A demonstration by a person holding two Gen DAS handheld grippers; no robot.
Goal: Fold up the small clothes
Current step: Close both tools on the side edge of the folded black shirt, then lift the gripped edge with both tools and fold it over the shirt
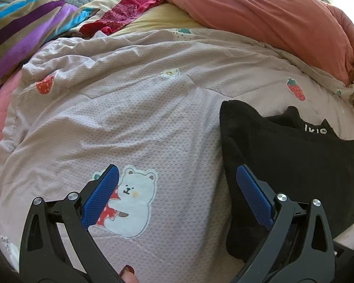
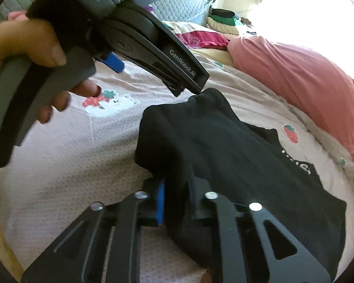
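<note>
A small black garment (image 1: 283,165) with white lettering lies on a lilac quilt (image 1: 141,118) printed with bears and strawberries. In the left wrist view my left gripper (image 1: 177,168) is open, and its right finger (image 1: 254,195) hangs over the garment's left edge. In the right wrist view my right gripper (image 2: 177,188) is shut on the near edge of the black garment (image 2: 224,153), with a fold of cloth bunched between its pads. There a hand (image 2: 23,44) holds the left gripper (image 2: 158,73), one fingertip close to the garment's raised far corner.
A pink duvet (image 1: 271,18) is heaped along the far right. A striped blanket (image 1: 23,30) and a red cloth (image 1: 129,9) lie at the far left. Folded clothes (image 2: 224,21) are stacked at the back.
</note>
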